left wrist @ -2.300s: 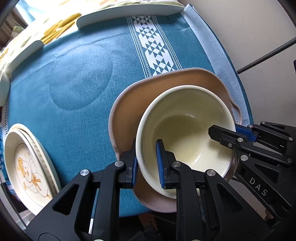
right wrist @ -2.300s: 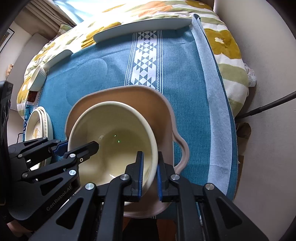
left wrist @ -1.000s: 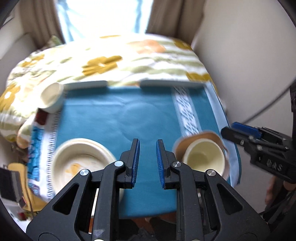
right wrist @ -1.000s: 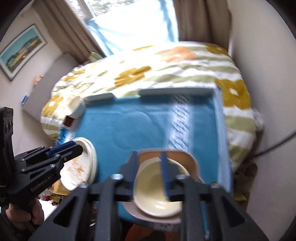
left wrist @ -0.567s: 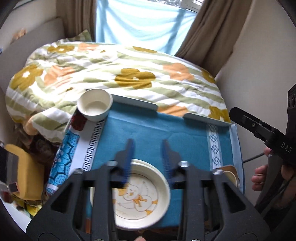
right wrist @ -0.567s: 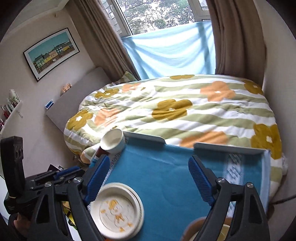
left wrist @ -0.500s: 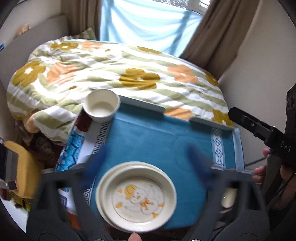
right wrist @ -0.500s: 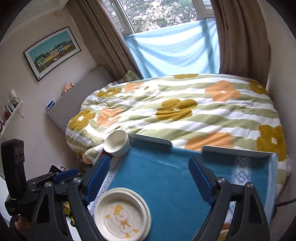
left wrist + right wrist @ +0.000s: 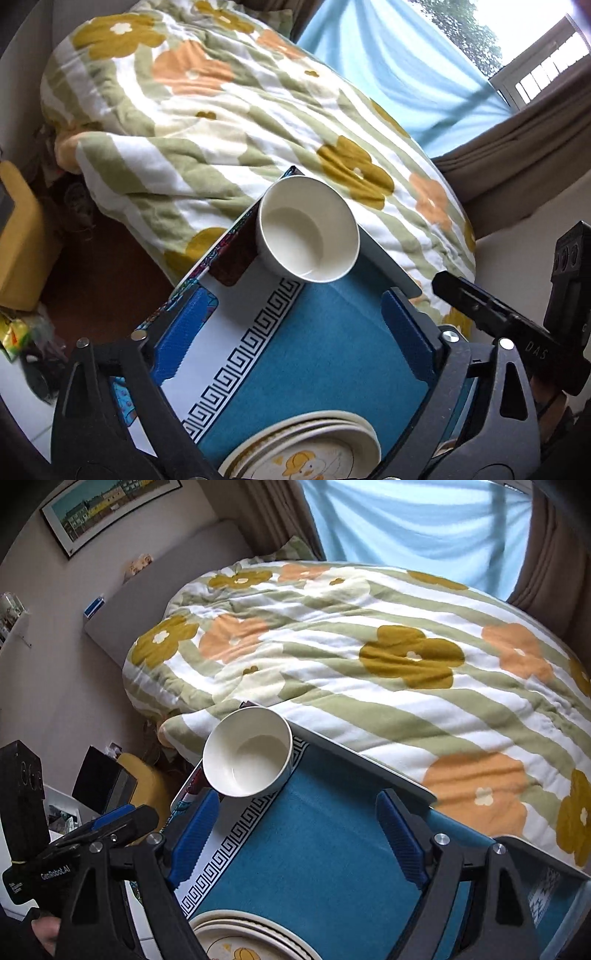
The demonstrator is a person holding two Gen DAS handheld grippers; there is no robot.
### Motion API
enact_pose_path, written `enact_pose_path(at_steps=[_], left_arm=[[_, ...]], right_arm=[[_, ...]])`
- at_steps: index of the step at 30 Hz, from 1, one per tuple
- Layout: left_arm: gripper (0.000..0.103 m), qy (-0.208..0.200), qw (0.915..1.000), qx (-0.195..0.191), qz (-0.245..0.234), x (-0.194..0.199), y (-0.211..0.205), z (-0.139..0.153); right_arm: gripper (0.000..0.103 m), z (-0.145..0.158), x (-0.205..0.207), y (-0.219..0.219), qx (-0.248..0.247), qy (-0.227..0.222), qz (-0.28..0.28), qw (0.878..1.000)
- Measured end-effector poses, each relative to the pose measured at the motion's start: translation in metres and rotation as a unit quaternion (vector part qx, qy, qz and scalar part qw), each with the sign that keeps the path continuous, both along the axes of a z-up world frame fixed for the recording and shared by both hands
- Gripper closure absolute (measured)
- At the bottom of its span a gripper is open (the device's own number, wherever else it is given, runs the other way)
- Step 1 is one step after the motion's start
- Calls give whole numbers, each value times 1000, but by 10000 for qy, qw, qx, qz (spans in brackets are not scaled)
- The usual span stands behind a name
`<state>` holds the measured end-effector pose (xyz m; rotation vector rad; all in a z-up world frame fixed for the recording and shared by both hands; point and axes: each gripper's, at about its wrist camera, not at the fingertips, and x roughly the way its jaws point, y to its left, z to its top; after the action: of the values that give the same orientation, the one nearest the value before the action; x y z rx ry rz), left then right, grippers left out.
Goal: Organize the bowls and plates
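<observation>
both grippers have swung away from the cream bowl nested in the tan dish and now face the far-left corner of the teal tablecloth [image 9: 325, 354]; the left gripper [image 9: 291, 343] has just eased inward from its widest, jaws well apart with nothing between them, while the right gripper [image 9: 295, 838] has its jaws spread and empty; a white bowl [image 9: 308, 240] sits upright at that corner beside the floral duvet [image 9: 207, 110], and a stack of duck-printed plates [image 9: 310, 448] lies at the cloth's near edge
</observation>
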<state>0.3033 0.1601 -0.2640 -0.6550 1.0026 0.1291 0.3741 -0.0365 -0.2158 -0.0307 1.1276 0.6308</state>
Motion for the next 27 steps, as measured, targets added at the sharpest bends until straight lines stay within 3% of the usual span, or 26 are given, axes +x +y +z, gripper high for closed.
enact_pose_path(at_steps=[5, 6, 12, 17, 20, 27], left_arm=[[43, 289, 9992, -197, 186, 34, 3, -41], [52, 310, 9990, -214, 248, 40, 5, -48], [68, 429, 9979, -202, 432, 66, 8, -75], [77, 512, 9975, -69, 486, 73, 11, -84], [83, 502, 9976, 14, 478, 71, 12, -87], [83, 454, 9986, 171, 229, 70, 8, -83]], right_arm=[[20, -50, 39, 24, 104, 489, 211, 9985], [29, -57, 45, 26, 202, 582, 243, 9978], [54, -90, 70, 47, 434, 890, 495, 9939], [70, -98, 76, 57, 522, 954, 607, 9922], [87, -100, 76, 56, 563, 986, 629, 9915], [87, -93, 69, 51, 551, 806, 460, 9942]])
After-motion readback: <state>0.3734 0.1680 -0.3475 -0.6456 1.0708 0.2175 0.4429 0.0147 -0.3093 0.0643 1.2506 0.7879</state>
